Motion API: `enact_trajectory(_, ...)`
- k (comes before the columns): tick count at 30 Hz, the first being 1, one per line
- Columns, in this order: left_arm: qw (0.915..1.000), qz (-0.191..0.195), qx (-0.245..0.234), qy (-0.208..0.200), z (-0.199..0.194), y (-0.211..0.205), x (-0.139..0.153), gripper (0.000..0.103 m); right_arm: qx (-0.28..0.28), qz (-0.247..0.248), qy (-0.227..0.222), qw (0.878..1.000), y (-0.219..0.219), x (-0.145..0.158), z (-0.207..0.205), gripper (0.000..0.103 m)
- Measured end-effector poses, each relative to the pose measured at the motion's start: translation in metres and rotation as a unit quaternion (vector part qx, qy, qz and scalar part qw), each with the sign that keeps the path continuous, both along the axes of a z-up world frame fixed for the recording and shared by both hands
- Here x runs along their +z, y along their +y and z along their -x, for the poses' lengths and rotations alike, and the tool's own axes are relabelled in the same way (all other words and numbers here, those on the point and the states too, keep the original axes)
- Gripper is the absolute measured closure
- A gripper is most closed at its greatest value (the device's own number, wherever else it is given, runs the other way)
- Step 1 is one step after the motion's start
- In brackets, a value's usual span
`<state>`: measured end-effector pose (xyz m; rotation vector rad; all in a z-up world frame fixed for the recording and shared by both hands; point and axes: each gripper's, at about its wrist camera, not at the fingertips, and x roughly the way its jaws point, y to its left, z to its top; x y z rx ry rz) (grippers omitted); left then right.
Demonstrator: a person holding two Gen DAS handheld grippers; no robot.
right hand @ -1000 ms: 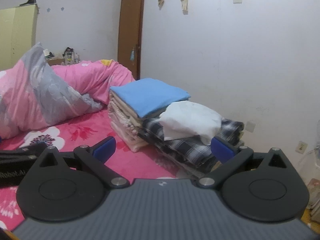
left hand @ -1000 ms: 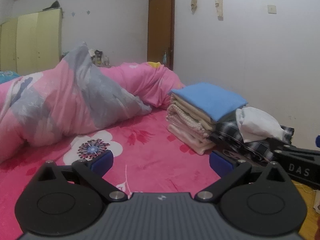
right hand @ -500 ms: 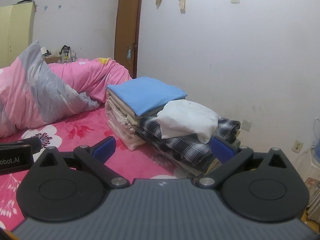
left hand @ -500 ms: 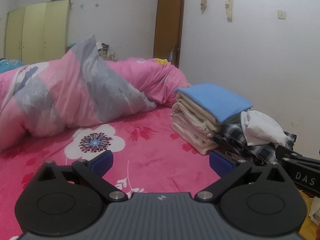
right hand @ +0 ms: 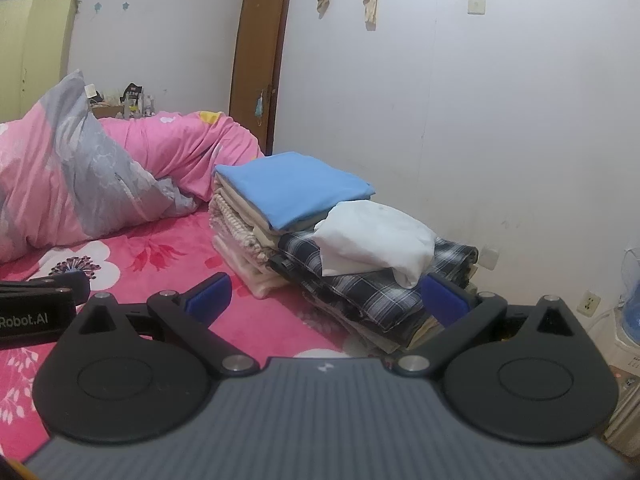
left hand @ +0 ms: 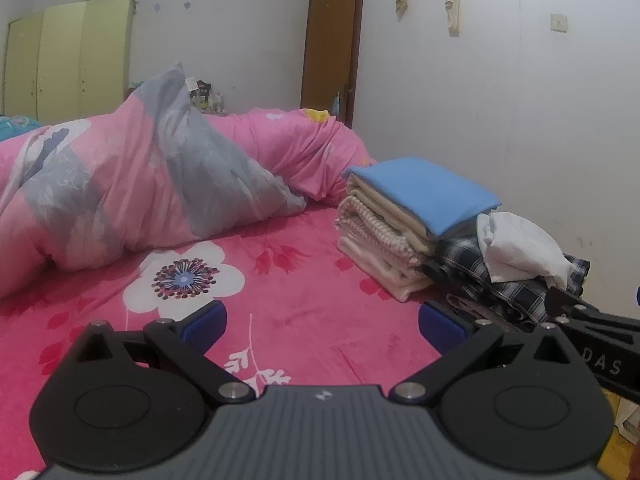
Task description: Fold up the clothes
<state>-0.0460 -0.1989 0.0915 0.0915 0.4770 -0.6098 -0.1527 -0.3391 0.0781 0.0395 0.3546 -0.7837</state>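
A stack of folded clothes topped by a blue piece stands on the pink flowered bed sheet. Beside it lies a dark plaid garment with a crumpled white garment on top. My left gripper hovers open over the sheet, left of the piles, with nothing between its fingers. My right gripper is open too, just in front of the plaid pile; its blue right pad sits near the white garment's lower edge. The left gripper's body shows at the right view's left edge.
A pink and grey quilt is heaped across the far side of the bed. A white wall runs along the right, with a brown door and a yellow wardrobe behind. A blue-topped appliance stands on the floor at right.
Both views have tilted slightly, so more of the sheet shows and the piles sit lower in frame. The clothes have not moved and both grippers remain open.
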Motion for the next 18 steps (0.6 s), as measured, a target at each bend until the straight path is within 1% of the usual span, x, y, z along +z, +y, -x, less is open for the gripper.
enact_trajectory(18, 0.9999, -0.002, 0.011, 0.005, -0.0088, 0.0028, -0.0037, 0.0, -0.003, -0.004, 0.003, 1.0, -0.0037, -0.0023, -0.0062, 0.001)
